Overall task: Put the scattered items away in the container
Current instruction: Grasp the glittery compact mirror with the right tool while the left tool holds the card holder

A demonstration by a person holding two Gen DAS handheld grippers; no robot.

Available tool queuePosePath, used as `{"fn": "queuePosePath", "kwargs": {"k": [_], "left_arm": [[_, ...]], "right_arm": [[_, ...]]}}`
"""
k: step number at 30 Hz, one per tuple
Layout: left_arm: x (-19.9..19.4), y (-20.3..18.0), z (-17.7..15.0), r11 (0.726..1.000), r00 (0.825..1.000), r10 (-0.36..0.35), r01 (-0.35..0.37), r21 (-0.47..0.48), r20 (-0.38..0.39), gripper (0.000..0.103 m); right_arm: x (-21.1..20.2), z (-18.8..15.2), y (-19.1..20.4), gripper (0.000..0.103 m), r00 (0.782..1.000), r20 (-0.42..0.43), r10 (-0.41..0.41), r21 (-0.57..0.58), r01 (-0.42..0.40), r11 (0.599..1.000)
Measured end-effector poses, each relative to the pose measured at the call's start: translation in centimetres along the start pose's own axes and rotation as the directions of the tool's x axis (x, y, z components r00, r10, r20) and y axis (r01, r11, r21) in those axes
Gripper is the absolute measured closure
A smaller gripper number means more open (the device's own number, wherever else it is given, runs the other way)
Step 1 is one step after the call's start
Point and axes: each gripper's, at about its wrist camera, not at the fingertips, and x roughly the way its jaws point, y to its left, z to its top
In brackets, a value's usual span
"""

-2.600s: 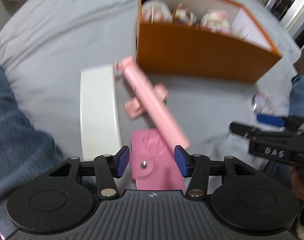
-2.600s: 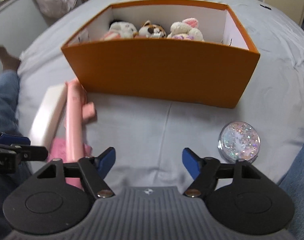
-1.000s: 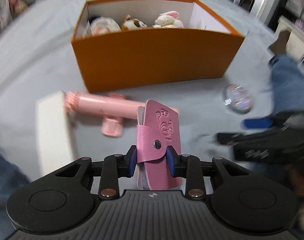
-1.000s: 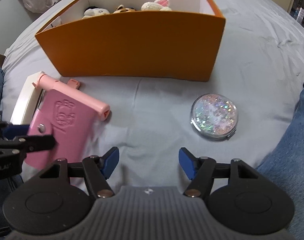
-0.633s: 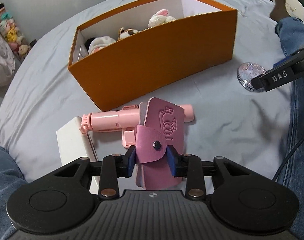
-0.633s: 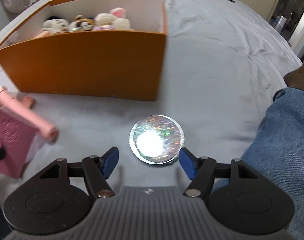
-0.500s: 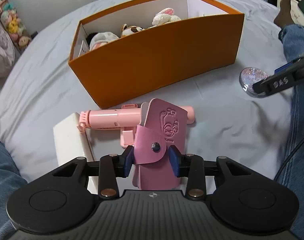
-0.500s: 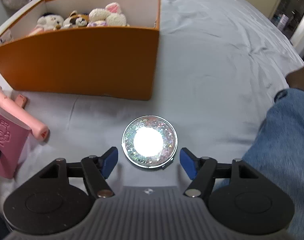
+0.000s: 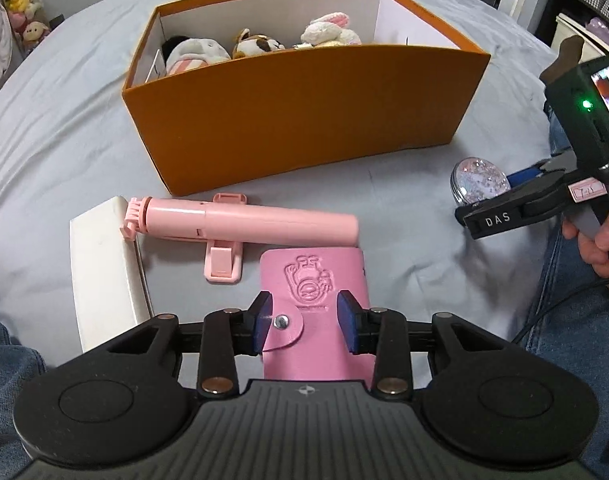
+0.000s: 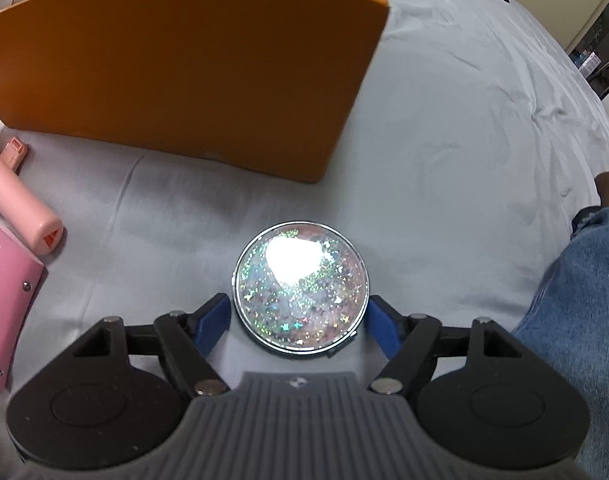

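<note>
A pink snap wallet [image 9: 316, 280] lies flat on the grey sheet. My left gripper [image 9: 304, 326] hovers over its near end, part open; the wallet spreads wider than the gap and the pads do not pinch it. Beyond it lie a pink selfie stick [image 9: 264, 220] and a white box [image 9: 100, 272]. A round glitter compact mirror [image 10: 300, 292] rests on the sheet between the fingers of my right gripper [image 10: 296, 322], which is open with a small gap on each side. The orange box [image 9: 304, 120] stands behind, with plush toys [image 9: 260, 44] inside.
The orange box's front wall [image 10: 184, 60] rises just past the mirror. Legs in jeans flank the work area [image 9: 576, 320] [image 10: 576, 320]. A hand [image 9: 596, 248] holds the right gripper at the right edge. Grey sheet [image 10: 464, 140] stretches to the right of the box.
The wallet, pinched upright in my left gripper a second ago, now lies flat under wider jaws. My right gripper moved right and down until the mirror sat between its fingers.
</note>
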Motion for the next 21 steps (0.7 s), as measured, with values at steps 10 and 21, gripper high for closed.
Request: {"fn": "queuePosePath", "kwargs": {"k": [10, 21], "left_arm": [[1.6, 1.5, -0.5, 0.997, 0.994, 0.039, -0.046, -0.066, -0.1, 0.057], [2.1, 2.4, -0.8, 0.993, 0.992, 0.007, -0.022, -0.116, -0.127, 0.053]], "right_arm": [[-1.4, -0.9, 1.6, 0.03, 0.994, 0.013, 0.108, -0.077, -0.107, 0.991], [-3.5, -1.9, 3.4, 0.027, 0.95, -0.024, 0.312, -0.093, -0.312, 0.945]]}}
